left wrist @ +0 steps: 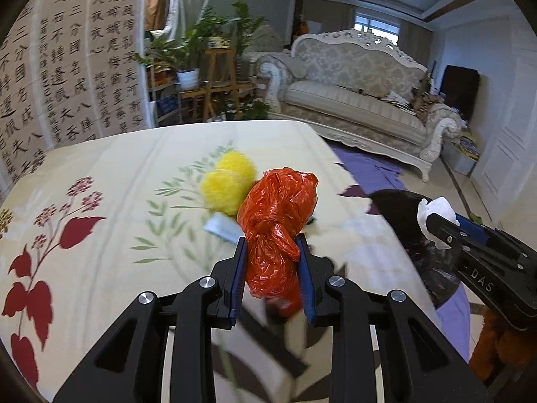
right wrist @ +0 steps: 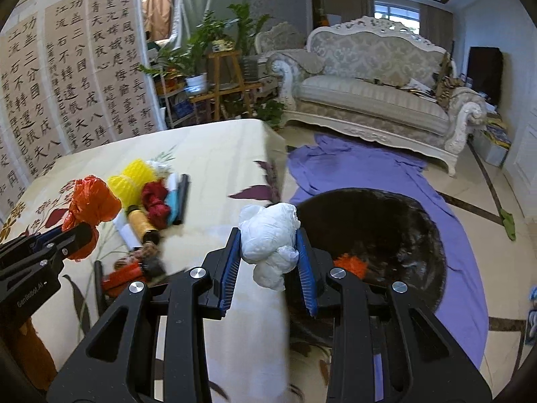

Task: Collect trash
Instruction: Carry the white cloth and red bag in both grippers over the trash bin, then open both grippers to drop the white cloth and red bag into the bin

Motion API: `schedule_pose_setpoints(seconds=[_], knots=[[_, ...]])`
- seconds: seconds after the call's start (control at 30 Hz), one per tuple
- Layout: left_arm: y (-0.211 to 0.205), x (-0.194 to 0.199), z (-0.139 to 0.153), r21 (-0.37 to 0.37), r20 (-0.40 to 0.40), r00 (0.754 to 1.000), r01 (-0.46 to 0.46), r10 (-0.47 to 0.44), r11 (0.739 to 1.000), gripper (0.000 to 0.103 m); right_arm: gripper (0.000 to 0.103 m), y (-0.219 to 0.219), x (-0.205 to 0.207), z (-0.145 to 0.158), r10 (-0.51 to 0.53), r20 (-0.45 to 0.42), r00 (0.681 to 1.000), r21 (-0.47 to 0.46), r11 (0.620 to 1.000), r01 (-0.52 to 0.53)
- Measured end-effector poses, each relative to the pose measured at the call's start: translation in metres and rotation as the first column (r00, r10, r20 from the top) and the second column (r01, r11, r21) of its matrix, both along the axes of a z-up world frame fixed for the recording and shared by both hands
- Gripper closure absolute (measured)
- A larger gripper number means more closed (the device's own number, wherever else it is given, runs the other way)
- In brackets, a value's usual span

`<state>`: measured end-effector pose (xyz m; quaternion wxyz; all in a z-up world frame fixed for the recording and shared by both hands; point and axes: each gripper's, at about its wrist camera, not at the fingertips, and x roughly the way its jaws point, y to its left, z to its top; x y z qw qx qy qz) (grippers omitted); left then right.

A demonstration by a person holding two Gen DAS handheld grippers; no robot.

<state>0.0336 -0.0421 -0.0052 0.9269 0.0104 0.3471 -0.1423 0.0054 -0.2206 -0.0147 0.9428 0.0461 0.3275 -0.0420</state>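
Observation:
My left gripper (left wrist: pixel 271 241) is shut on a knotted orange plastic bag (left wrist: pixel 278 211), held above the floral tablecloth (left wrist: pixel 100 168); it also shows in the right wrist view (right wrist: pixel 90 201). My right gripper (right wrist: pixel 268 235) is shut on a crumpled white plastic bag (right wrist: pixel 270 235), held at the table's right edge beside the black-lined trash bin (right wrist: pixel 386 235). The bin (left wrist: pixel 399 208) holds an orange scrap (right wrist: pixel 352 263). Other trash lies on the table: yellow foam netting (right wrist: pixel 132 181), a red wad (right wrist: pixel 156 203), a yellow roll (right wrist: pixel 142 223) and dark pieces (right wrist: pixel 141 265).
A purple cloth (right wrist: pixel 369 174) lies on the floor under the bin. A white sofa (right wrist: pixel 376 100) stands behind, plants on a wooden rack (right wrist: pixel 218 77) at the back, and a calligraphy screen (right wrist: pixel 67 84) on the left.

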Motion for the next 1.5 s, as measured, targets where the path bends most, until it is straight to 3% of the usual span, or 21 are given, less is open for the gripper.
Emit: schedule_pose_setpoints(seconds=[0.53, 1.07, 1.17, 1.2, 1.27, 1.5], knots=[[-0.093, 0.021, -0.005, 0.024, 0.008, 0.984, 0.176, -0.176, 0.984, 0.074, 0.071, -0.071, 0.002, -0.016, -0.140, -0.018, 0.990, 0.006, 0.990, 0.140], [-0.152, 0.044, -0.025, 0.082, -0.014, 0.974, 0.226, -0.226, 0.971, 0.074, 0.071, -0.110, 0.020, -0.032, -0.172, -0.036, 0.985, 0.029, 0.985, 0.173], [-0.155, 0.045, -0.029, 0.088, -0.026, 0.975, 0.223, -0.222, 0.971, 0.068, 0.068, -0.115, 0.022, -0.034, -0.174, -0.040, 0.984, 0.035, 0.984, 0.175], [-0.154, 0.046, -0.030, 0.086, -0.028, 0.976, 0.219, -0.217, 0.972, 0.064, 0.063, -0.116, 0.022, -0.035, -0.177, -0.041, 0.983, 0.035, 0.983, 0.178], [-0.153, 0.046, -0.030, 0.077, -0.026, 0.978, 0.208, -0.207, 0.975, 0.051, 0.060, -0.119, 0.021, -0.035, -0.190, -0.036, 0.981, 0.036, 0.981, 0.191], [-0.145, 0.047, -0.027, 0.074, -0.032, 0.982, 0.187, -0.185, 0.980, 0.044, 0.059, -0.126, 0.016, -0.033, -0.216, -0.035, 0.976, 0.050, 0.975, 0.218]])
